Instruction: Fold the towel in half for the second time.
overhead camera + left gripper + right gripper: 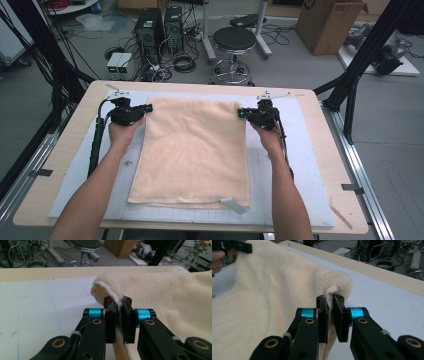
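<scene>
The towel (pixel 160 302) runs off the right edge (left gripper view).

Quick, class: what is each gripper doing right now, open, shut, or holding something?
Left gripper: shut on the far left corner of the towel.
Right gripper: shut on the towel's far right corner.

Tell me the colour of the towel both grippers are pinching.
The towel is a plain pale peach-cream with no pattern; it shows best in the high view.

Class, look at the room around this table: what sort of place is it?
Probably a lab or workshop: computer towers with tangled cables sit on the floor beyond the table, beside a stool and a cardboard box.
</scene>
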Demonstrator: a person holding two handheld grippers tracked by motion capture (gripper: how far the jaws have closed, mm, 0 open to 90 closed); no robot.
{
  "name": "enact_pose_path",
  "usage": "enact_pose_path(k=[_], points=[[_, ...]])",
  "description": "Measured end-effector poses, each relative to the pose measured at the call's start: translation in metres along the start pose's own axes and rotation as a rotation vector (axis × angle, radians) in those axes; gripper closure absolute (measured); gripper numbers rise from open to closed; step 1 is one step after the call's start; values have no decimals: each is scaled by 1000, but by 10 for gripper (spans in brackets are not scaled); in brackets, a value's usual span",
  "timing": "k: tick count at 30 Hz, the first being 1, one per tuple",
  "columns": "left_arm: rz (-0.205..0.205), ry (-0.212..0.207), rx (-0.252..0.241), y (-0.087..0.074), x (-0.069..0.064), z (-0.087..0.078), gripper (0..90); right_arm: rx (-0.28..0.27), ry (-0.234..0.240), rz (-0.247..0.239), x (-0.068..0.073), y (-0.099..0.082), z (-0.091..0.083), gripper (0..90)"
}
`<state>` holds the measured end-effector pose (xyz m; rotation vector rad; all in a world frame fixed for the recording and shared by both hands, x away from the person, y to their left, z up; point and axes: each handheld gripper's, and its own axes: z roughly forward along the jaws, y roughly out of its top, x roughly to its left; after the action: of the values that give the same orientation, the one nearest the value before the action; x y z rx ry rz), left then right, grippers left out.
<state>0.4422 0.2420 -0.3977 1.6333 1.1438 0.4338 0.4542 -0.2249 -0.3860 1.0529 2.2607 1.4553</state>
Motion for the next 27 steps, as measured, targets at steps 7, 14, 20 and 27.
enact_pose_path(k=[7,14,20,27], points=[[85,-40,20,3,-11,-17,830,-16,52,-25,11,-6,-12,834],[114,-73,-4,-11,-18,-39,831,-27,101,-74,27,-10,-30,833],[168,-131,-8,-30,-28,-66,830,-11,125,-111,43,-25,-51,833],[203,-177,57,-68,-40,-88,826,41,156,-130,66,-56,-66,825]])
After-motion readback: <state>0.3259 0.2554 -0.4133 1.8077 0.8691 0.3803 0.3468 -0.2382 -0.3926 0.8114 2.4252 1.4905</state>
